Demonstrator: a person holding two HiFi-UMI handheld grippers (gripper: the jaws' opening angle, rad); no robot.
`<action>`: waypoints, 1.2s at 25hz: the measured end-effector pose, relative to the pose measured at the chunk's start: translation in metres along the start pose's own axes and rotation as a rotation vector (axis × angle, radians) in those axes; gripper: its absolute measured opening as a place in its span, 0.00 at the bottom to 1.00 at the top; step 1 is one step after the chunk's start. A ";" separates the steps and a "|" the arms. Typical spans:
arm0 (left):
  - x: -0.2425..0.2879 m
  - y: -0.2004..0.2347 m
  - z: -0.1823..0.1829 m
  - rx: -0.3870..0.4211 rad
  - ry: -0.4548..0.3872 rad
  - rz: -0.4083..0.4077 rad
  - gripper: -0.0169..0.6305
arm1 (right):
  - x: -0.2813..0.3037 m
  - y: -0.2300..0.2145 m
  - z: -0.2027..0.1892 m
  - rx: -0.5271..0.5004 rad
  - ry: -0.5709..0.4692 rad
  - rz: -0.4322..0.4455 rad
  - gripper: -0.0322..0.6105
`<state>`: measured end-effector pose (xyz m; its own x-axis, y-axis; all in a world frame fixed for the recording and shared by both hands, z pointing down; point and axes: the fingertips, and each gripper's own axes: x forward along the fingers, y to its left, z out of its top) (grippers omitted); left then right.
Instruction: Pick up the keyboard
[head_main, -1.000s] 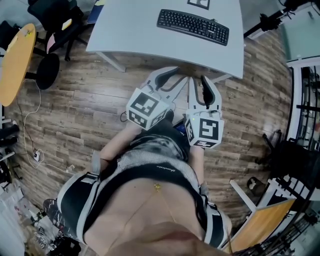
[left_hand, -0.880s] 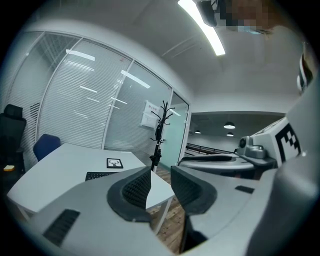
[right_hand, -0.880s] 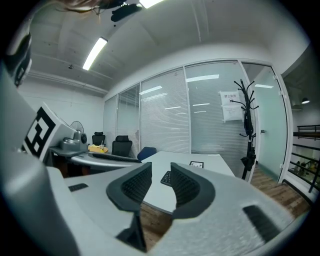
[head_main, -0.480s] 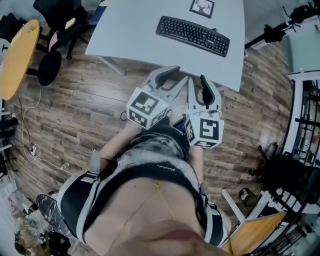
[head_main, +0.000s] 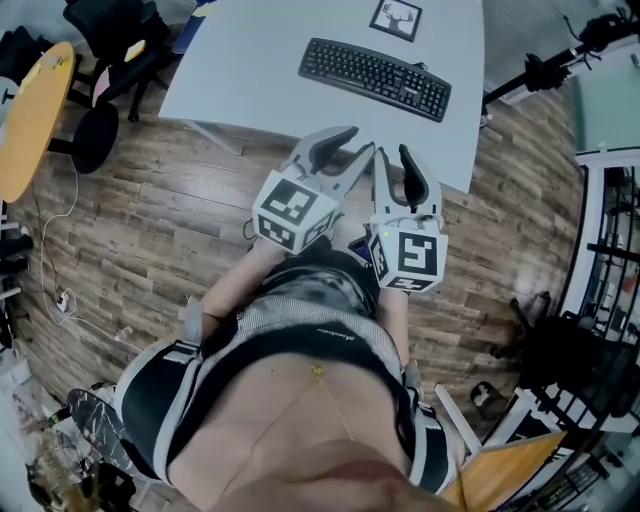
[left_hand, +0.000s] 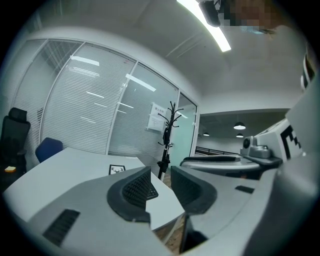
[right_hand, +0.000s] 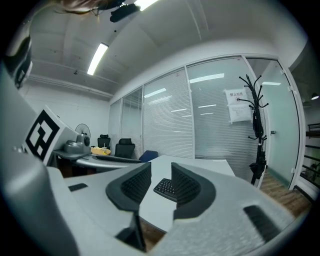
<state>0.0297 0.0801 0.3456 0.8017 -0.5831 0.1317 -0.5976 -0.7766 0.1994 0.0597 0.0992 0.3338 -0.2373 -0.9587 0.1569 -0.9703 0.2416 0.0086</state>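
The black keyboard (head_main: 375, 78) lies slantwise on the white table (head_main: 250, 70), towards its right side. Both grippers are held side by side at the table's near edge, short of the keyboard. My left gripper (head_main: 356, 141) is open with a narrow gap and nothing in it; a sliver of the keyboard (left_hand: 148, 189) shows beyond its jaws. My right gripper (head_main: 393, 152) is open too, its jaws have just been opening a little, and nothing is between them. Past them, the right gripper view shows the keyboard (right_hand: 164, 187) on the table.
A framed marker card (head_main: 395, 20) lies behind the keyboard. Left of the table are a black office chair (head_main: 110, 30), a stool (head_main: 97, 140) and a round wooden table (head_main: 30, 110). A black stand (head_main: 545, 65) is at the right, and a coat rack (left_hand: 166, 137) by the glass wall.
The table and keyboard have drawn closer in the head view. Both grippers have advanced to the table's near edge, and the right jaws stand slightly wider.
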 end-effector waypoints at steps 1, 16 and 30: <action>0.001 0.001 0.001 -0.003 -0.001 0.002 0.18 | 0.001 -0.001 -0.001 0.000 0.004 0.003 0.25; 0.024 0.025 0.010 0.010 -0.009 -0.015 0.18 | 0.025 -0.016 0.003 0.004 0.007 -0.024 0.25; 0.054 0.054 0.016 -0.005 0.003 -0.043 0.18 | 0.065 -0.031 0.004 0.017 0.023 -0.050 0.25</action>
<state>0.0406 0.0030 0.3481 0.8269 -0.5481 0.1255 -0.5621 -0.7999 0.2101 0.0738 0.0290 0.3393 -0.1872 -0.9658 0.1797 -0.9817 0.1903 0.0002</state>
